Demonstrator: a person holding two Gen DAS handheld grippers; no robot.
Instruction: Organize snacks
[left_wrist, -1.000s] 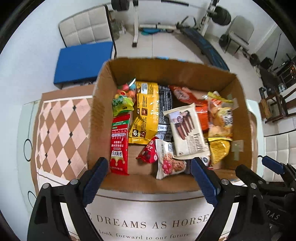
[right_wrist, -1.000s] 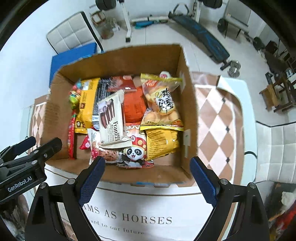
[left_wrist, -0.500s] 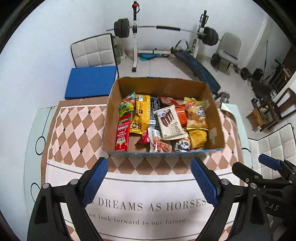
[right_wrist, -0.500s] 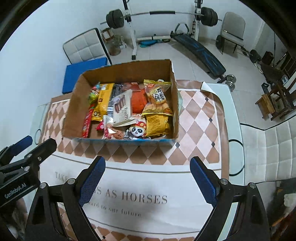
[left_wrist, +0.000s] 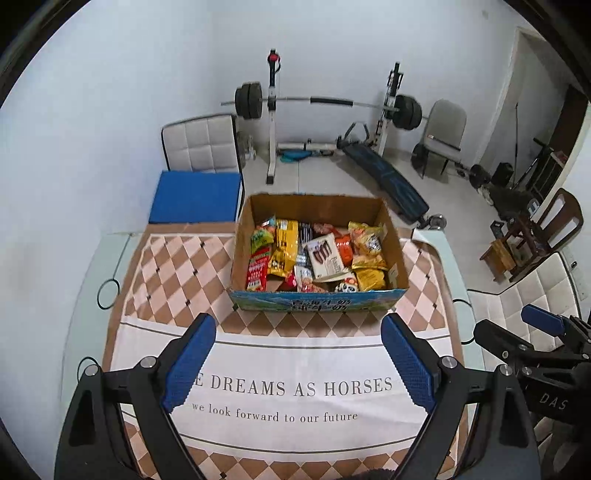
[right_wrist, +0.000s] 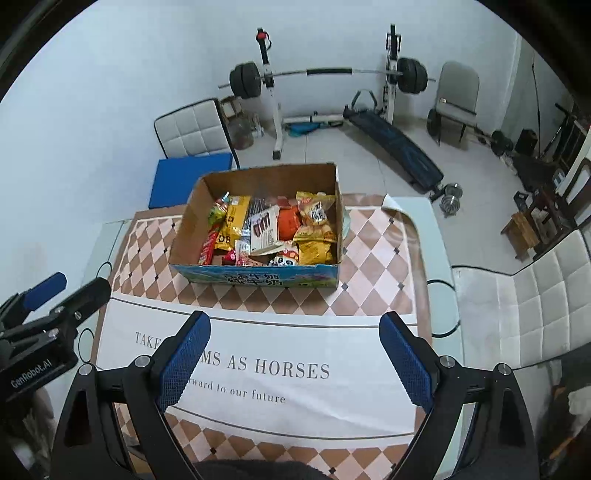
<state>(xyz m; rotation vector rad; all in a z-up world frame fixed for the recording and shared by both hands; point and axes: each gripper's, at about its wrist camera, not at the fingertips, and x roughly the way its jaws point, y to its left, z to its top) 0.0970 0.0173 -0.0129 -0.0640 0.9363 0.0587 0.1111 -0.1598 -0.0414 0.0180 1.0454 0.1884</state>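
Note:
An open cardboard box (left_wrist: 317, 301) stands on the table's checkered cloth; it also shows in the right wrist view (right_wrist: 255, 278). It holds several snack packs, among them a yellow pack (left_wrist: 284, 251), a white biscuit pack (left_wrist: 325, 256) and a red pack (left_wrist: 257, 271). My left gripper (left_wrist: 299, 365) is open and empty, well back from the box. My right gripper (right_wrist: 295, 360) is open and empty, also well back from the box. Each gripper shows at the edge of the other's view.
A white banner with printed words (left_wrist: 295, 387) covers the near part of the table. Beyond the table are a blue mat (left_wrist: 195, 197), a padded white chair (left_wrist: 201, 144), a barbell rack (left_wrist: 273, 110) and a bench (left_wrist: 384, 181). A white sofa (right_wrist: 524, 302) is at right.
Both grippers have pulled back and up from right over the box; the box now looks small and far, and the room behind it has come into view.

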